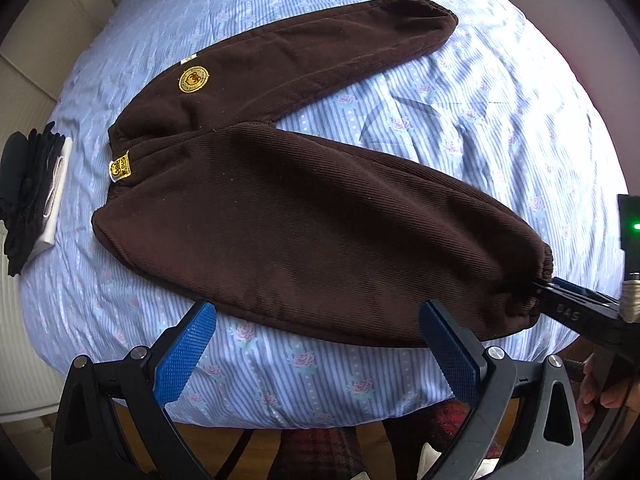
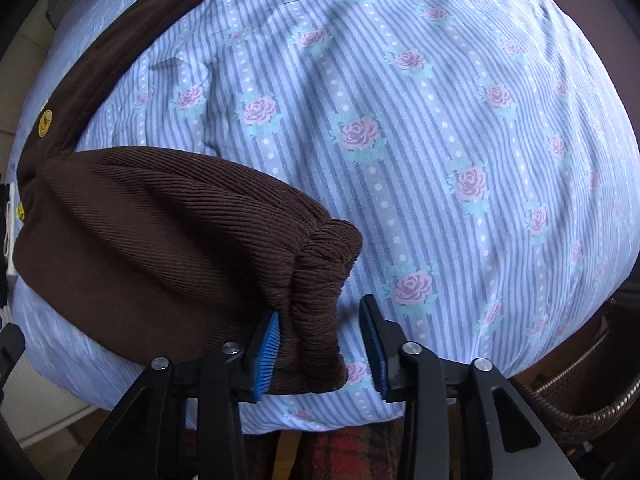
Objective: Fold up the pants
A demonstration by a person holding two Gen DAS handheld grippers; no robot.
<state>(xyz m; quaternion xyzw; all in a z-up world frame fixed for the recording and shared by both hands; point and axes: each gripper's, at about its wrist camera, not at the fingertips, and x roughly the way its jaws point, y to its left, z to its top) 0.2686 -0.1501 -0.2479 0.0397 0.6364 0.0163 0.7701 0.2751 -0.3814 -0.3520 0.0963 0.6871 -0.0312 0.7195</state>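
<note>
Dark brown corduroy pants (image 1: 304, 216) lie spread flat on the bed with the legs apart in a V, waistband at the left. A round yellow badge (image 1: 194, 79) marks the far leg. My left gripper (image 1: 316, 340) is open and empty at the near leg's front edge. My right gripper (image 2: 320, 344) is open around the near leg's elastic cuff (image 2: 320, 280); the cuff lies between the jaws against the left pad, with a gap at the right pad. The right gripper also shows in the left wrist view (image 1: 544, 290) at the cuff.
The bed has a blue striped sheet with roses (image 1: 460, 120). A pile of folded dark and white clothes (image 1: 36, 184) lies at the left edge. A wicker basket (image 2: 580, 400) stands beside the bed at the lower right. A plaid rug shows below the bed's front edge.
</note>
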